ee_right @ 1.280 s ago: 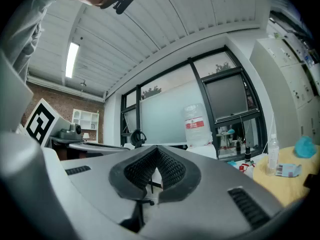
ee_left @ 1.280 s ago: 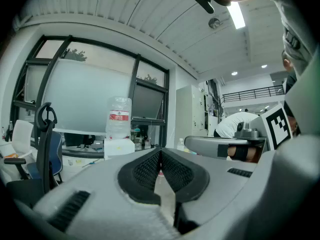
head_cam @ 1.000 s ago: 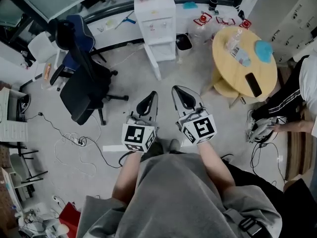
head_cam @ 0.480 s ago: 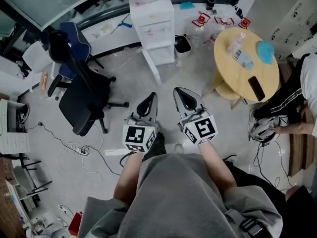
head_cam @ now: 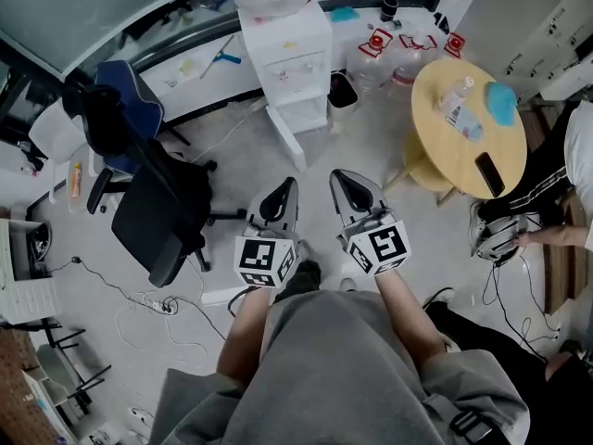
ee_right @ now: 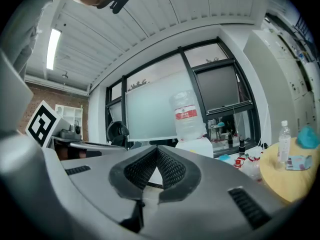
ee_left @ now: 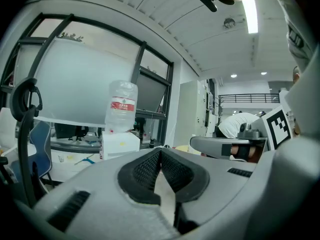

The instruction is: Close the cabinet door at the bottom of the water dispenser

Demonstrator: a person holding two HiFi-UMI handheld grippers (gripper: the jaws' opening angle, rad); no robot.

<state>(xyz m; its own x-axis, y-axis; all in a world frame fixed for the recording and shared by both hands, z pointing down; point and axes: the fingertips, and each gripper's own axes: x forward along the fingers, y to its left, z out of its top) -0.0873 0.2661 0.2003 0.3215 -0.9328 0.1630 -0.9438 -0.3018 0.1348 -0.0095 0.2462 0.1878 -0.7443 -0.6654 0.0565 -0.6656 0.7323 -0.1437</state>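
Office floor: dispenser (head_cam: 295, 63) at far edge, door (head_cam: 285, 139) swung open. Left gripper (head_cam: 285, 193) and right gripper (head_cam: 345, 182) well short, jaws closed, empty. Advance; push door face squarely until latched.

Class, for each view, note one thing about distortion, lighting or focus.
Head view: evenly lit, water dispenser sharp, room edges bowed. Left gripper view: strong fisheye, ceiling light blown out, left gripper fills the lower frame. Right gripper view: black vignetted corners, window frame curved.

At upper centre we see a white water dispenser (head_cam: 295, 63); at left, a black office chair (head_cam: 167, 216); at upper right, a pale wooden round table (head_cam: 440, 156).
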